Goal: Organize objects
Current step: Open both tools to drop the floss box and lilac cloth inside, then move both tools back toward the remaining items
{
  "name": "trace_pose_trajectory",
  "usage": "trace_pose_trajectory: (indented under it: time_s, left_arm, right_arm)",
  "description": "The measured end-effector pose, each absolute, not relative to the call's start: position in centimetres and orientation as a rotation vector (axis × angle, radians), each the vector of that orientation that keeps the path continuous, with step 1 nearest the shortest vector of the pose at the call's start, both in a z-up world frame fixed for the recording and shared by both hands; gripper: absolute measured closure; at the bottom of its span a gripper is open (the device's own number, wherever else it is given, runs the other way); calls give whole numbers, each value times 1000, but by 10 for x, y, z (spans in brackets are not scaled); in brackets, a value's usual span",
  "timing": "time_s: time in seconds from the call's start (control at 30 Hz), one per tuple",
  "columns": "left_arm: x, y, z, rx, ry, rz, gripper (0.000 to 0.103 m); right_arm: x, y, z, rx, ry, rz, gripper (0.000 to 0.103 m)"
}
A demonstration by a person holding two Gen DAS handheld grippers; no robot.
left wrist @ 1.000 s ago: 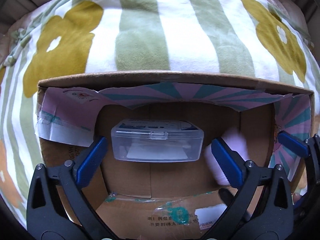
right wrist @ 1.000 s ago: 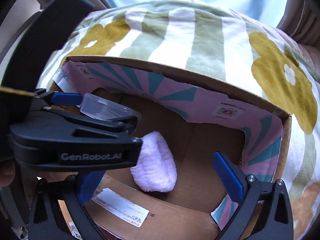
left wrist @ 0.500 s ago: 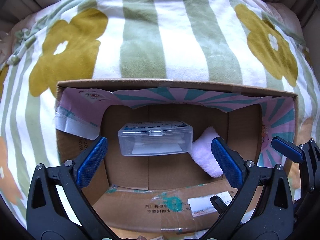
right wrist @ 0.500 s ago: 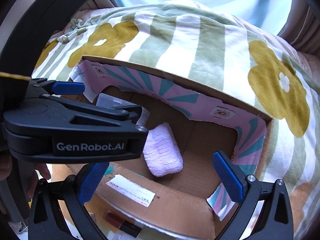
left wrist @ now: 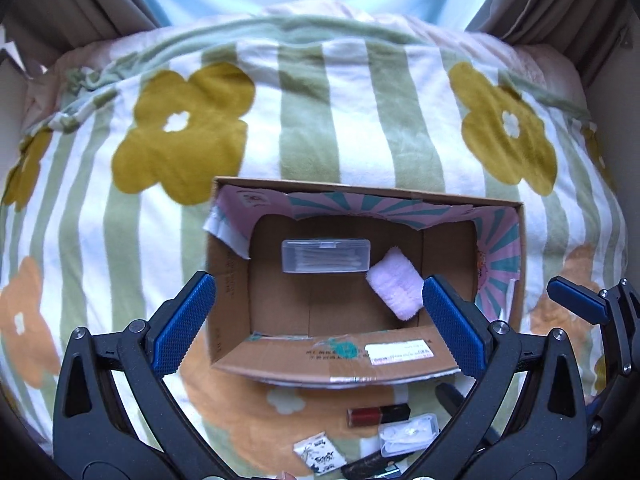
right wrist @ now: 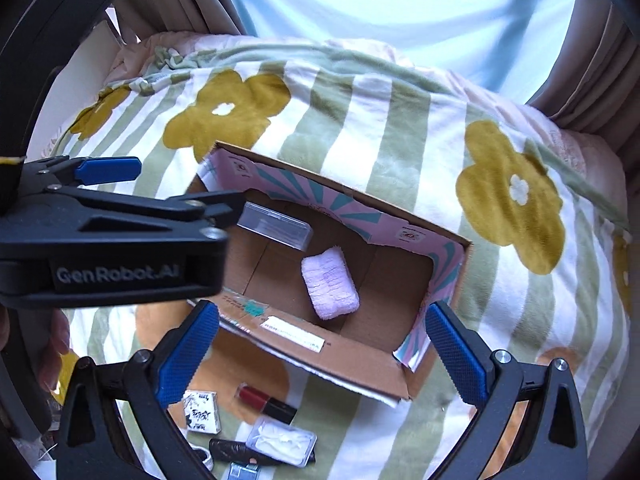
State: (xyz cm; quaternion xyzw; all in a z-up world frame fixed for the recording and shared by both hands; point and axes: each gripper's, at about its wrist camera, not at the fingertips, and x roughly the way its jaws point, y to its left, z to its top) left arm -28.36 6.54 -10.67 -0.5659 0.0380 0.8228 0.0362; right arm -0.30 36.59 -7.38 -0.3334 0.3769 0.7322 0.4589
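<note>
A bed is lying under a plush blanket (left wrist: 312, 112) with green and white stripes and large mustard and orange flowers. An open brown cardboard box (left wrist: 344, 364) with a pink and teal lining is sitting on the blanket, below both cameras. Inside it, a clear rectangular plastic case of cotton swabs (left wrist: 325, 255) is resting against the far wall, and a folded pale pink fluffy cloth (left wrist: 395, 283) is lying just beside the case, on its right.

The left gripper (left wrist: 316, 322) is hovering above the box with its blue-padded jaws spread wide and nothing between them. The right gripper (right wrist: 322, 354) is hanging above the box's near edge, its jaws likewise spread and holding nothing. The left gripper is also crossing the left side of the right wrist view.

On the blanket in front of the box, small things are waiting close together: a dark red lipstick tube with a black cap (right wrist: 266, 400), a small clear flat plastic case (right wrist: 282, 442), a small white packet with black print (right wrist: 202, 412) and a black slender object (right wrist: 236, 450) I cannot identify.
</note>
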Motion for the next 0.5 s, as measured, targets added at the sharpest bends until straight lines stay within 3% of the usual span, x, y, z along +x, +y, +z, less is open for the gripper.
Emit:
trace_pose_trajectory:
  time_s: [0.33,0.5]
  left_arm:
    - [-205,37,-15,-1539,176,2624,0]
    - [-157,26,17,-1434,170,2663,0]
  right_arm:
    - [15,296,-20,-709,880,1737,1]
    - [26,265,-11,-619,941,1709,1]
